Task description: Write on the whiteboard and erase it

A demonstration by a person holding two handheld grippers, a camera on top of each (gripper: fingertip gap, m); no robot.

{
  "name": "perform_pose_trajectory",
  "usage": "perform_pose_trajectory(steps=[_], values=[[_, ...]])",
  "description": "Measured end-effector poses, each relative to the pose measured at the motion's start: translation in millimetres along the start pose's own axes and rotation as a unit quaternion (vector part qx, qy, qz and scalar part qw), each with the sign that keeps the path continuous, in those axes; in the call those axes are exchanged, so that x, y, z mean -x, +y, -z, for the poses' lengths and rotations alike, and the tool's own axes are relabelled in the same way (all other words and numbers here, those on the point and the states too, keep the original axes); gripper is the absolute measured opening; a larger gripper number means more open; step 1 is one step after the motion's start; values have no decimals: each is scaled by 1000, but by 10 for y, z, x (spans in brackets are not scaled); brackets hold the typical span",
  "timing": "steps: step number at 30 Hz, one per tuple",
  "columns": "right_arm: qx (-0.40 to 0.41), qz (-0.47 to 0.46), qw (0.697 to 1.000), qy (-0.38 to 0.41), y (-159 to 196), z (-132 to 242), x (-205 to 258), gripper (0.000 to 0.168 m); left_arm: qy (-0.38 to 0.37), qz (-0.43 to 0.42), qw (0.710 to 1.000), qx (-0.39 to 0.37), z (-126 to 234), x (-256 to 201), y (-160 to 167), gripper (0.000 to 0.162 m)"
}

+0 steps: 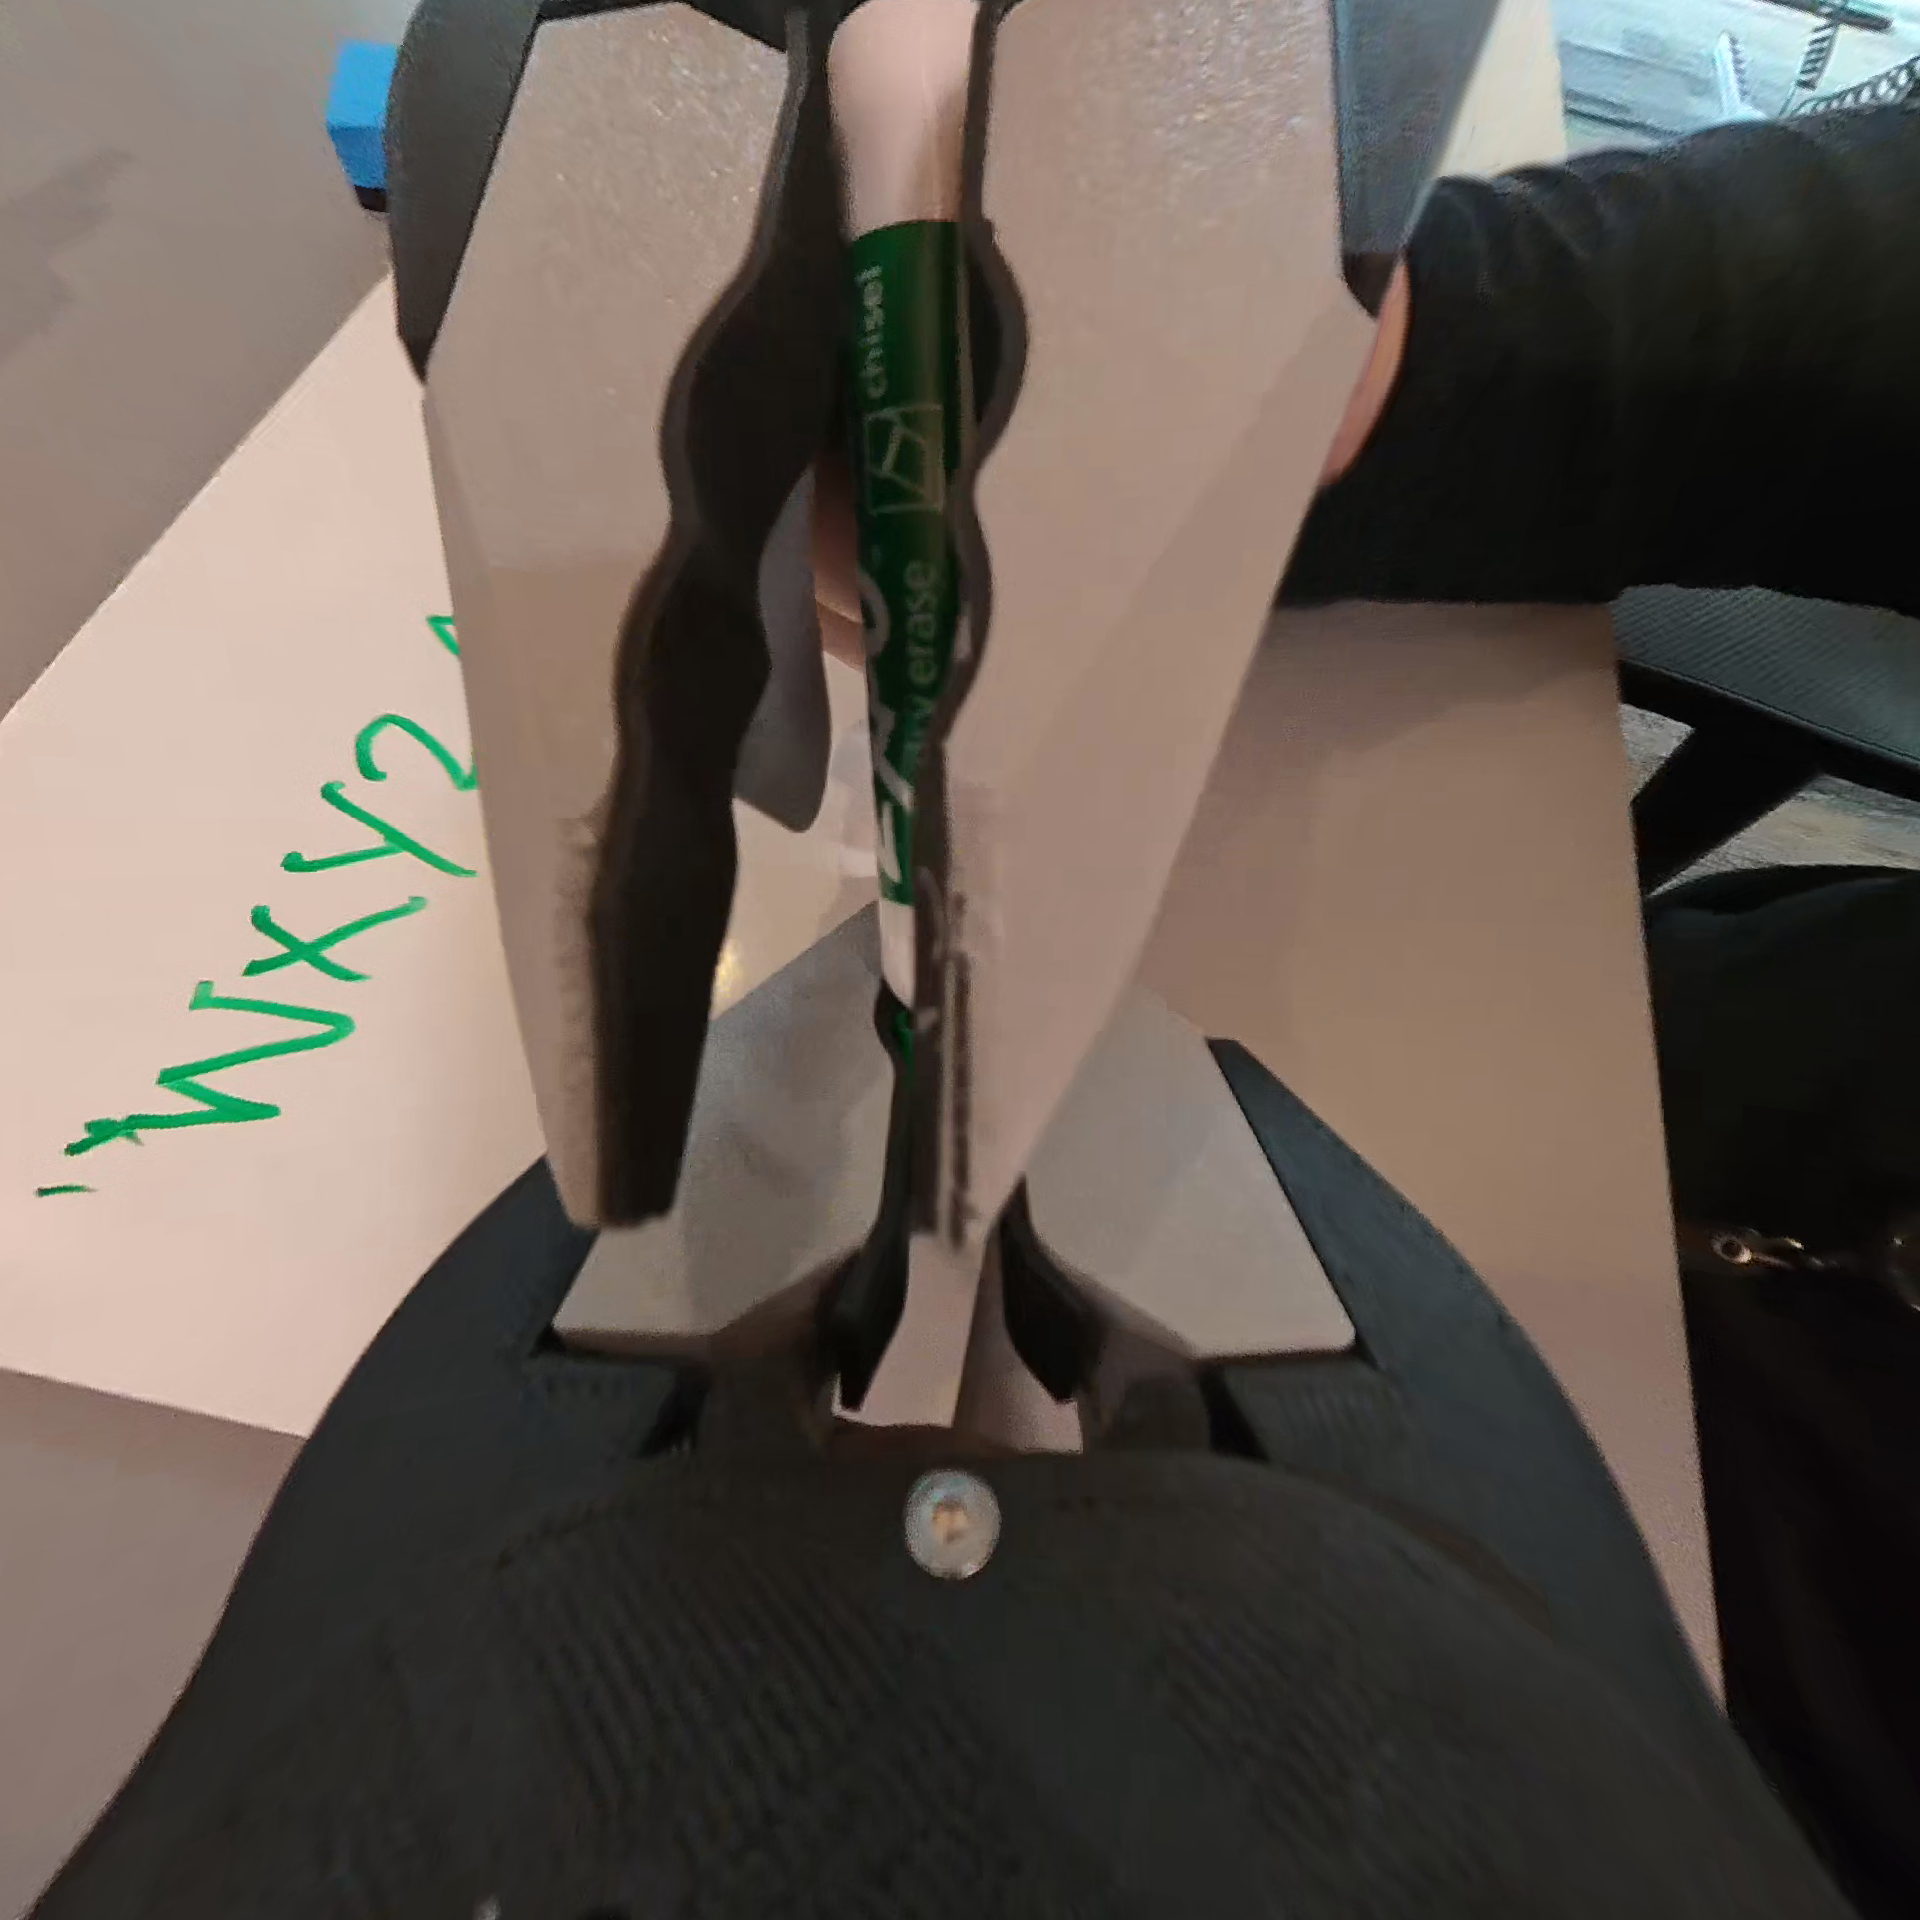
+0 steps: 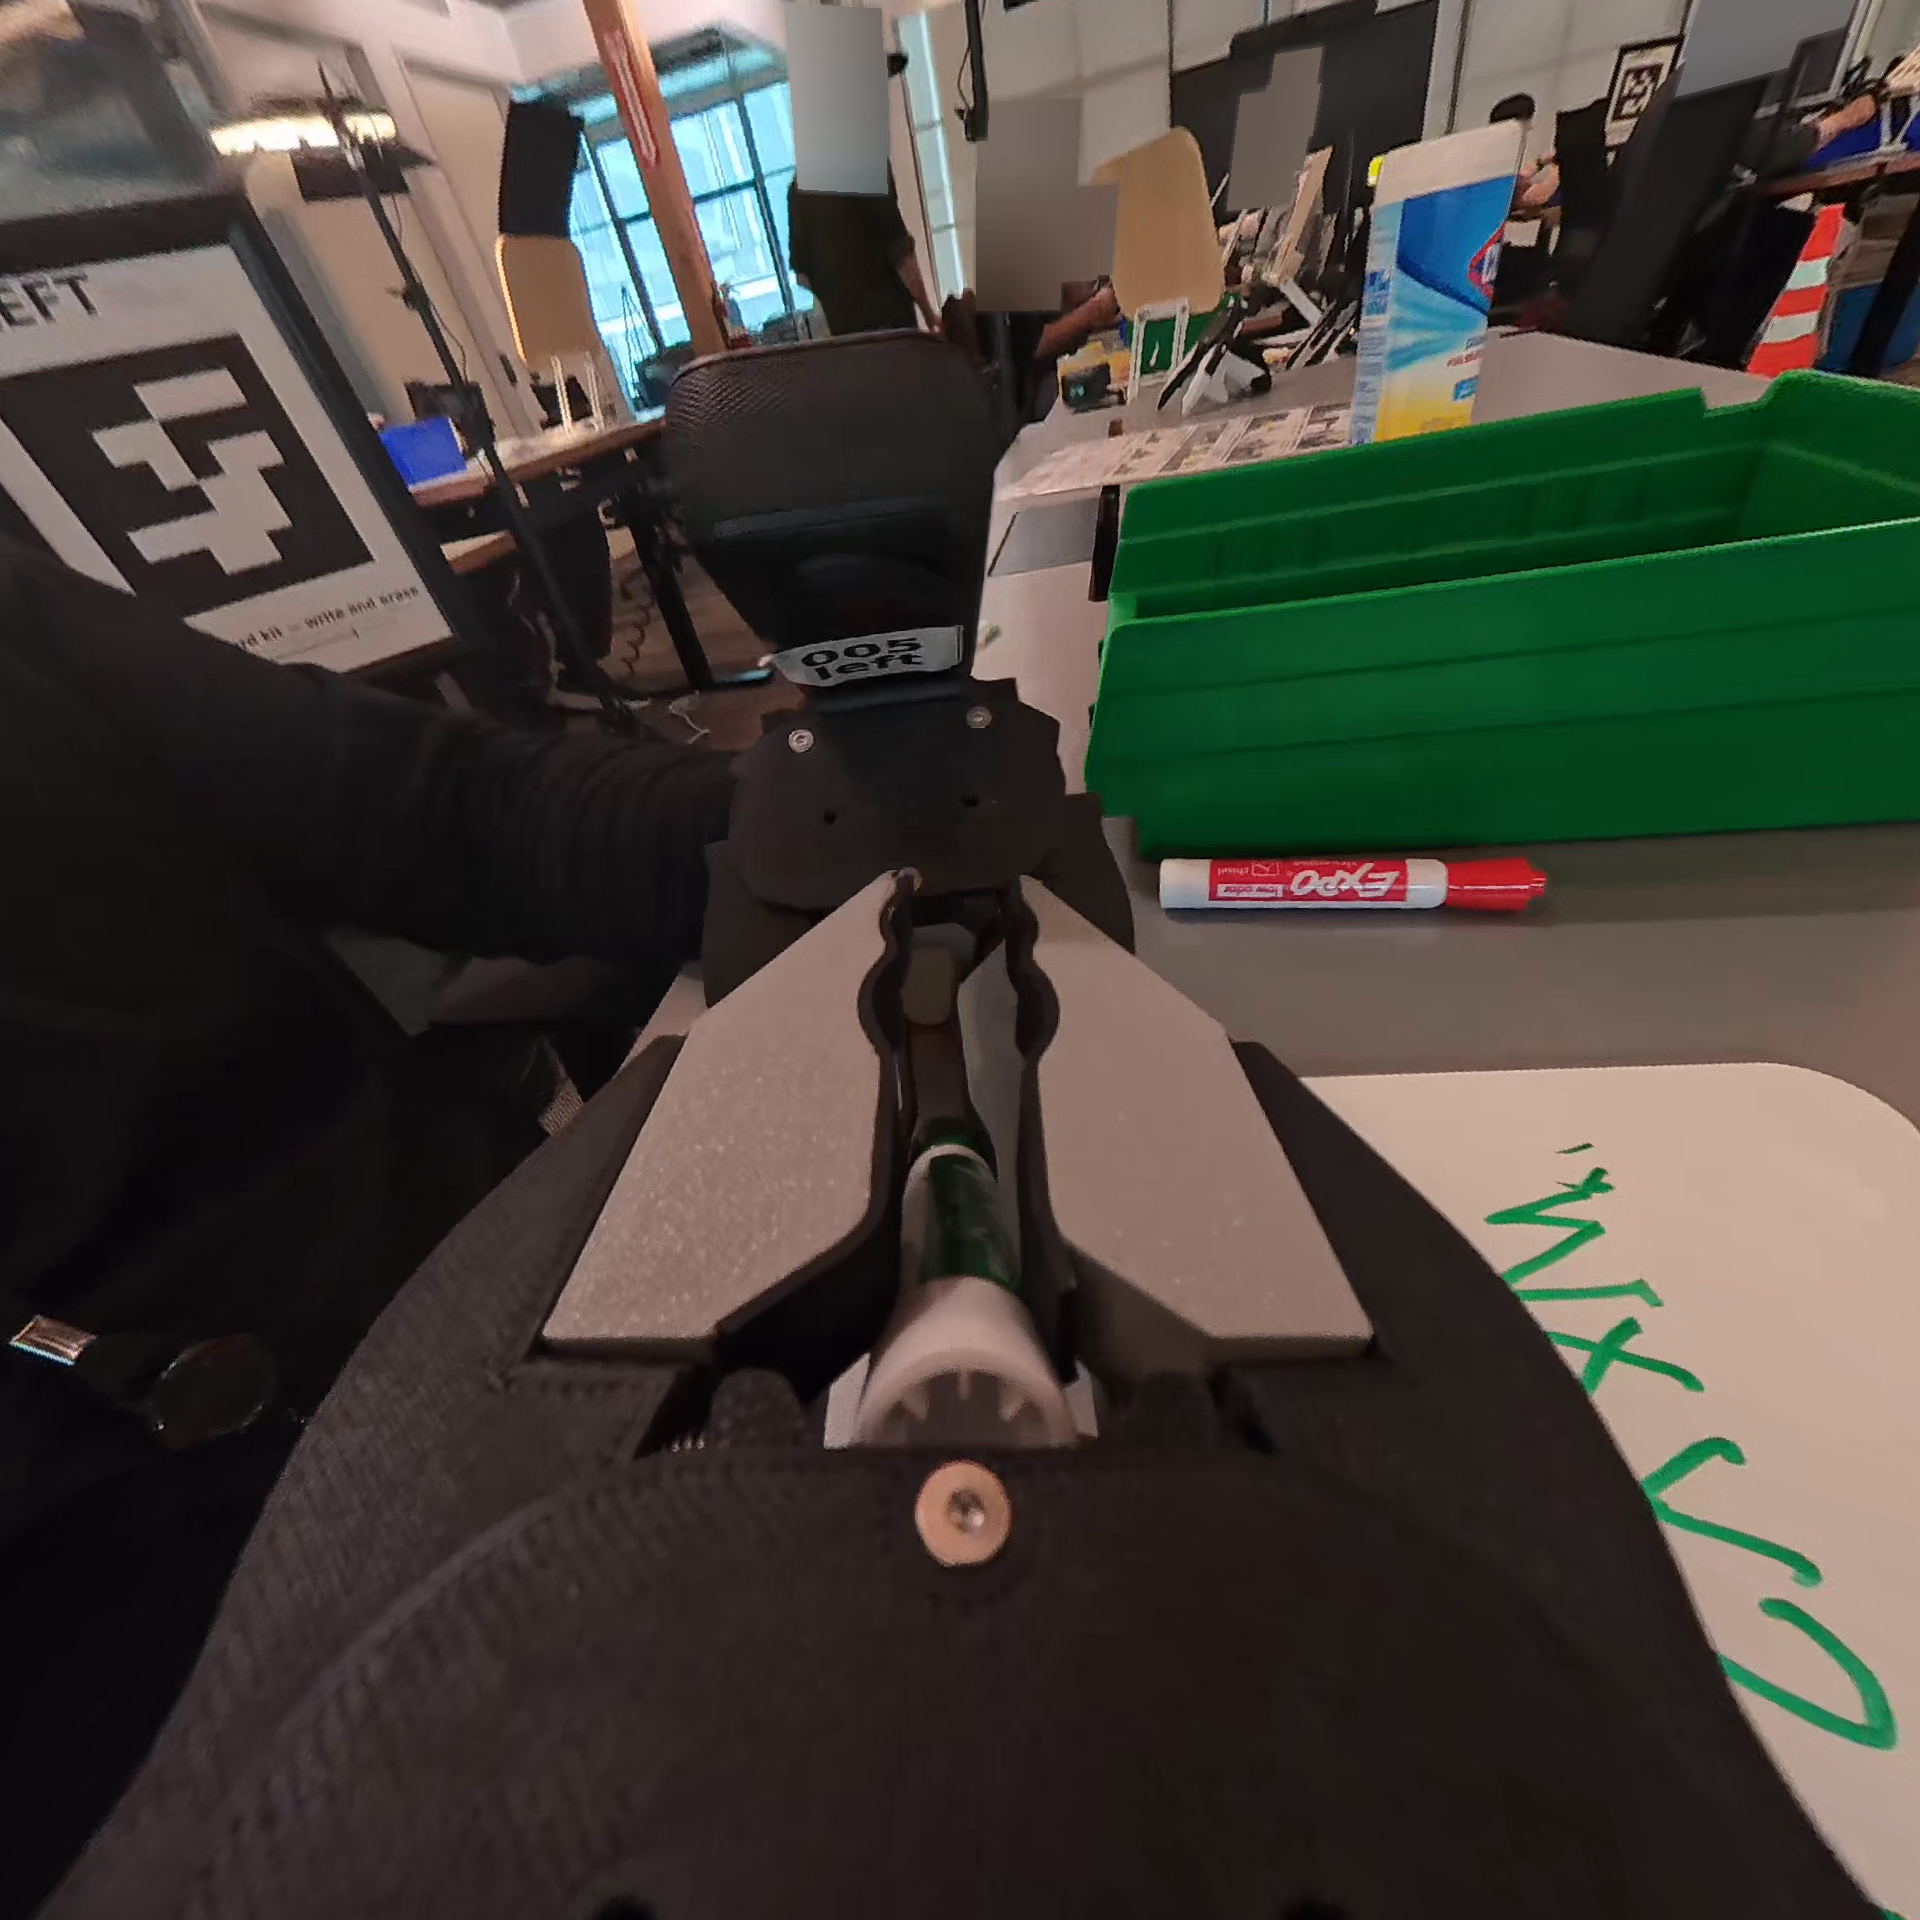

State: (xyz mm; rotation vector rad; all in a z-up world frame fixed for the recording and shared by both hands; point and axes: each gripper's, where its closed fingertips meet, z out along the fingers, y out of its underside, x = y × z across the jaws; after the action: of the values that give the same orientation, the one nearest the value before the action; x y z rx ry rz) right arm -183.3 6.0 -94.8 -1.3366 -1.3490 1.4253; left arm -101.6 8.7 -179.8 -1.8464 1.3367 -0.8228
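Note:
The whiteboard (image 1: 208,727) lies flat with green letters on it; it also shows at the right of the right wrist view (image 2: 1714,1195). My right gripper (image 2: 956,904) is shut on a green marker (image 2: 961,1226), white back end toward its camera. In the left wrist view the right gripper (image 1: 790,1216) comes down from the top with the green marker (image 1: 904,416) between its fingers. My left gripper (image 1: 914,1091) faces it, jaws nearly together around the marker's dark front end, which looks like the cap. A blue eraser (image 1: 358,114) sits at the far left.
A capped red marker (image 2: 1351,883) lies on the grey table in front of stacked green bins (image 2: 1507,675). A wipes canister (image 2: 1434,301) stands behind them. A black office chair (image 2: 831,488) is beyond the table edge. A person's black sleeve (image 2: 364,810) reaches in from the left. Spacing between my two grippers at the tips: around 11 cm.

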Motion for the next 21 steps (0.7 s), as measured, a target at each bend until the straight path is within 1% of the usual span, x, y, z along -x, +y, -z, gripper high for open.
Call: perform_pose_trajectory(steps=[2, 4, 6, 8, 10, 14, 15, 16, 17, 18, 21], values=[[-7, -11, 1000, 6, -2, 17, -46, 15, -8, 8, 1000, -1, 1, 35, -4, 7], [-13, -20, 1000, 8, -3, 28, -71, 15, -6, 9, 1000, 0, 3, 29, 2, 15], [-27, -30, 999, 4, -32, 55, -74, 15, -7, 7, 1000, 3, 5, 27, 15, 19], [-42, -39, 998, 8, -72, 97, -99, 15, -12, 5, 1000, 8, 3, 40, 29, 28], [-53, -43, 998, 9, -109, 138, -113, 15, -17, 3, 1000, 16, -1, 53, 52, 31], [-79, -52, 996, 7, -212, 236, -127, 15, -32, 0, 999, 26, 6, 107, 88, 31], [-85, -53, 995, 7, -240, 265, -132, 15, -36, 0, 999, 28, 11, 124, 97, 29], [-91, -53, 994, 8, -269, 298, -137, 15, -43, -1, 999, 30, 19, 152, 106, 24], [-98, -52, 994, 10, -304, 336, -145, 15, -56, -1, 998, 30, 31, 195, 110, 14], [-106, -50, 993, 13, -346, 378, -152, 14, -65, 0, 997, 29, 48, 232, 111, 0], [-138, -38, 989, 34, -514, 536, -183, 15, -71, 7, 997, 27, 71, 273, 117, 0]])
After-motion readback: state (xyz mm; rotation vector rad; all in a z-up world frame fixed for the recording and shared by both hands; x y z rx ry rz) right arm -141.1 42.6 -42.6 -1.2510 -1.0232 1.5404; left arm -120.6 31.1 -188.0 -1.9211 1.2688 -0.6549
